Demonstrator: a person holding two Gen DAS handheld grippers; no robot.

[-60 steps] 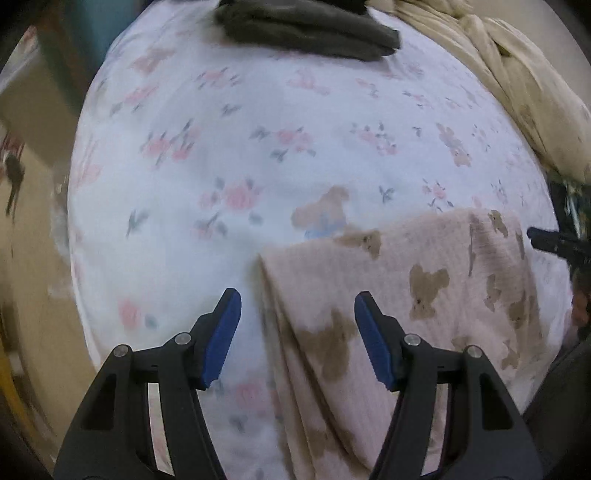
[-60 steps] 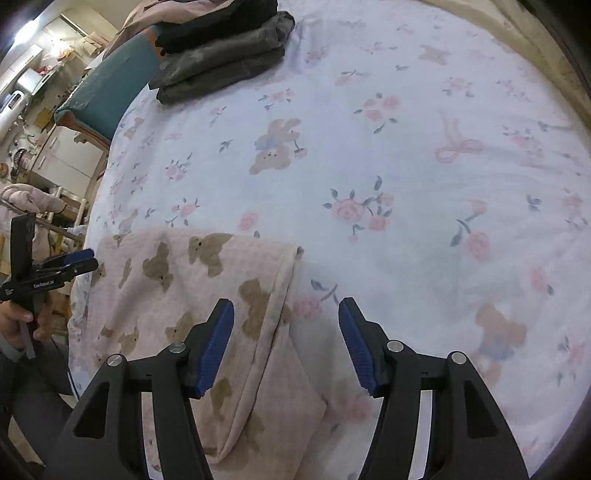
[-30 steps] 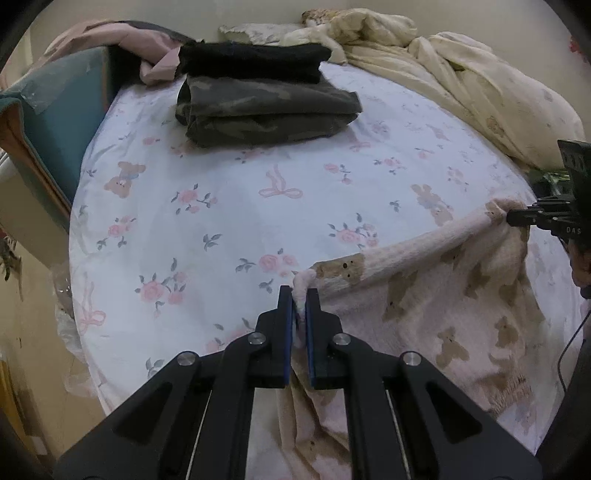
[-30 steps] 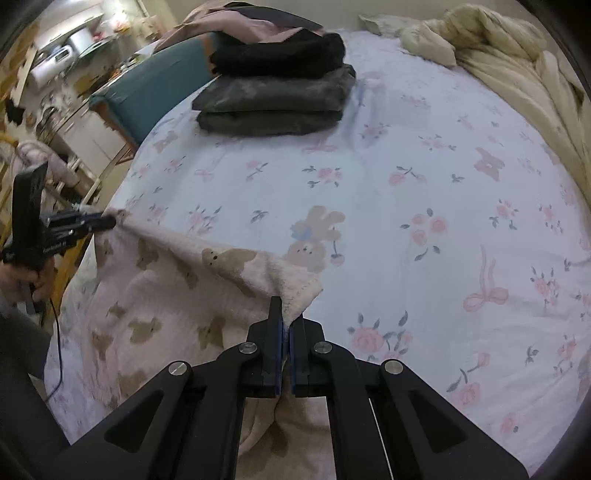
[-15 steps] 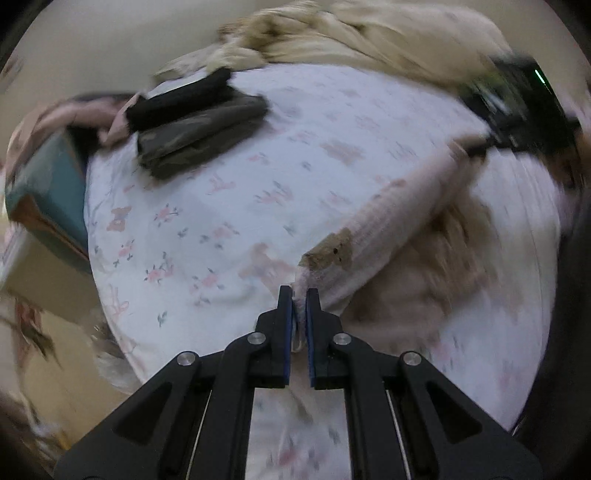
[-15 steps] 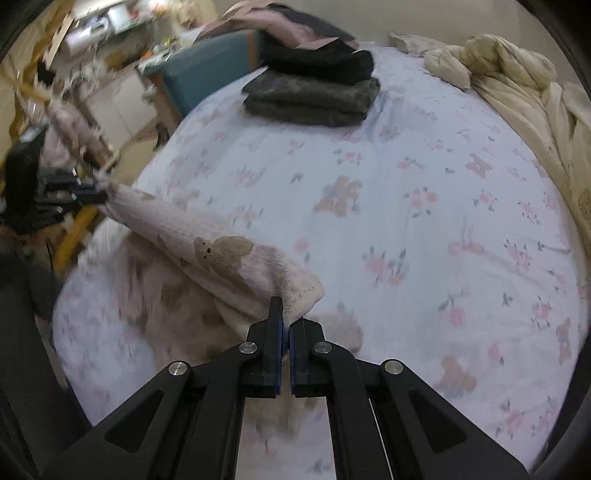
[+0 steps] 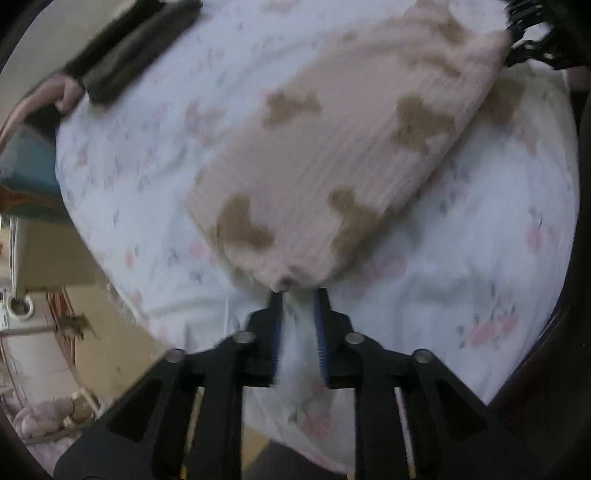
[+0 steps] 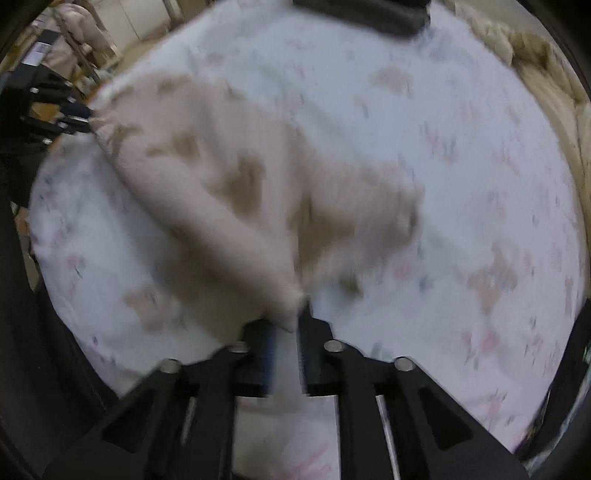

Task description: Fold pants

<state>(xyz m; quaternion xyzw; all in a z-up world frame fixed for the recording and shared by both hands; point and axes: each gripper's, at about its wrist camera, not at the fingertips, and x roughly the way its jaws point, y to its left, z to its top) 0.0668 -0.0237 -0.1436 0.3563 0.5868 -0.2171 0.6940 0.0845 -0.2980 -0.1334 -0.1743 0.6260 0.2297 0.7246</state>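
Note:
The pants (image 7: 332, 147) are pale pink with brown bears and lie stretched over the floral bed sheet (image 7: 498, 277). In the left wrist view my left gripper (image 7: 298, 295) has its jaws slightly parted, and the near corner of the pants sits just beyond the fingertips. In the right wrist view the pants (image 8: 221, 177) run from my right gripper (image 8: 291, 321), whose jaws are also slightly parted with cloth at the tips, out to the left gripper (image 8: 70, 114) at the far corner. Both views are blurred by motion.
A stack of dark folded clothes (image 7: 129, 44) lies at the far side of the bed and also shows in the right wrist view (image 8: 362, 14). A cream duvet (image 8: 546, 81) is bunched at the right. The bed edge and floor (image 7: 55, 295) are to the left.
Both grippers swung the held pants edge over and down onto the bed. Their jaws, fully shut before, now stand slightly apart, and the cloth lies flat.

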